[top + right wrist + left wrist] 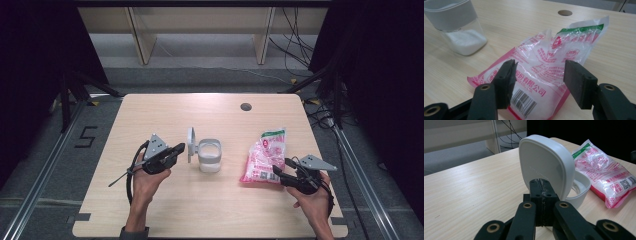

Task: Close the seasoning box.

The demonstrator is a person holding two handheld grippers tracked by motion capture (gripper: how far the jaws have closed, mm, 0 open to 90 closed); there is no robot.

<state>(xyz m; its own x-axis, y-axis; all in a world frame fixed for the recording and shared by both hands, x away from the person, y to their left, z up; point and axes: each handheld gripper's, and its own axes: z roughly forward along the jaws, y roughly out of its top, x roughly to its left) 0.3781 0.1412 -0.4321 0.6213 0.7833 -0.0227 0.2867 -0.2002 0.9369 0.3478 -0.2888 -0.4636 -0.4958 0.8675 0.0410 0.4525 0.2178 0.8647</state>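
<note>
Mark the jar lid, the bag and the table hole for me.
jar lid (544,162), left gripper view, middle of its outer face.
bag (544,67), right gripper view, printed middle.
table hole (245,106), high view, its centre.

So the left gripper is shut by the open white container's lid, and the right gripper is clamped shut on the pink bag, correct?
Not quite. The right gripper is open: in the right gripper view its jaws stand apart over the pink bag without pressing it. The left gripper is indeed shut by the lid of the white container.
</note>
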